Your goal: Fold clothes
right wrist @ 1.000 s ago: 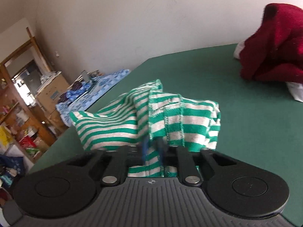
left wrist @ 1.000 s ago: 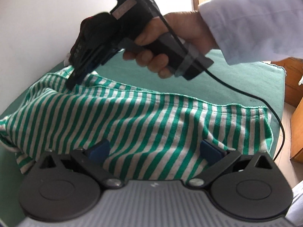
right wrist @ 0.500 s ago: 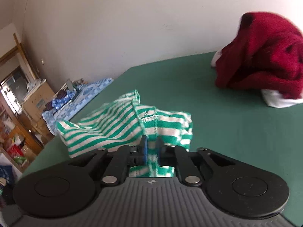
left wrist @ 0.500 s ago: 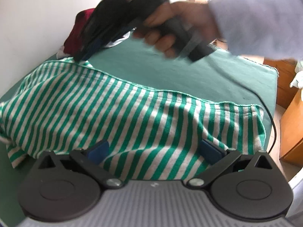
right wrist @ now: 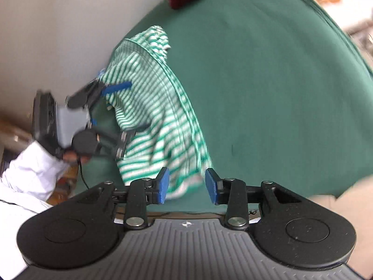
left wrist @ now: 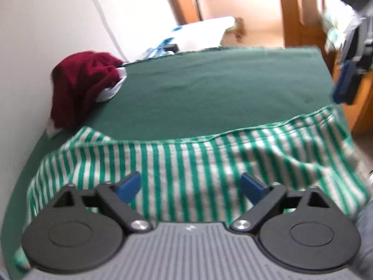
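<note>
We see a desk [left wrist: 209,88] covered in dark green cloth, set against a pale wall, and it fills most of both wrist views. Across its near edge lies a green-and-white striped garment [left wrist: 209,158], spread wide with a stitched hem running along its far side; in the right wrist view the same garment [right wrist: 160,116] lies rumpled along the side nearest the wall, one end bunched toward the far corner. A crumpled dark red garment [left wrist: 79,84] with a bit of white at its edge sits at the far corner by the wall, well apart from the striped one. Our left tongs [left wrist: 190,185] hang over the striped garment with the blue pads [left wrist: 129,185] spread wide and nothing between them; from the right wrist view the left tongs [right wrist: 114,107] show beside the cloth, held by a hand with a white sleeve [right wrist: 35,170] behind it. Our right tongs [right wrist: 187,185] are also apart, their blue pads [right wrist: 163,184] on either side of the garment's near end without closing on it; in the left wrist view the right tongs [left wrist: 345,84] appear blurred at the right edge. We can read no brand, label or writing; only a small emblem shows on each grey housing.
</note>
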